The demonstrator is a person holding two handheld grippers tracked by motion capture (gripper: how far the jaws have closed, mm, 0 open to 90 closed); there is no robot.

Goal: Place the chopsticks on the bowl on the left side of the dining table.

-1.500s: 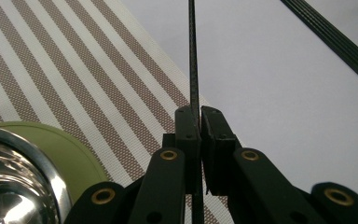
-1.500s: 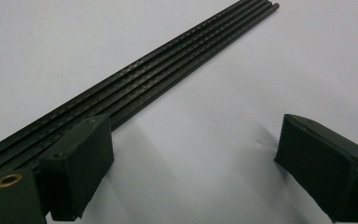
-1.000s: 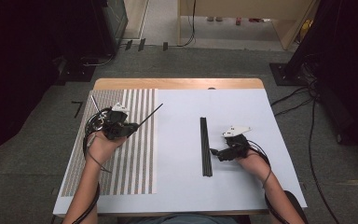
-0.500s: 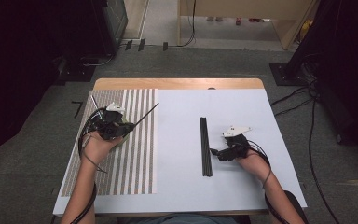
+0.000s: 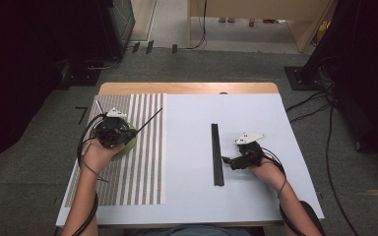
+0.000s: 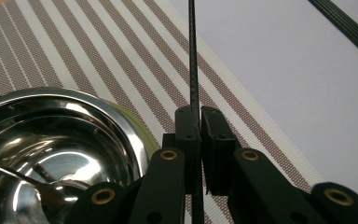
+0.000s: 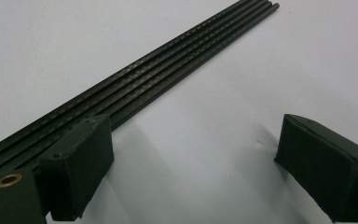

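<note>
My left gripper is shut on a thin black rod, which slants up and right over the striped placemat. Just under this gripper sits a shiny steel bowl with a spoon in it. The spoon's handle pokes out at the upper left. A bundle of several black rods lies flat on the white surface. My right gripper rests open just right of the bundle, its left pad close beside it, nothing between the jaws.
The white tabletop stretches from the placemat to the right edge. A strip of wood shows along the far edge. Cables lie on the carpet to the right, and dark equipment stands at the left and right.
My left gripper has shifted a little to the left with the rod still in it. The right gripper has stayed in place.
</note>
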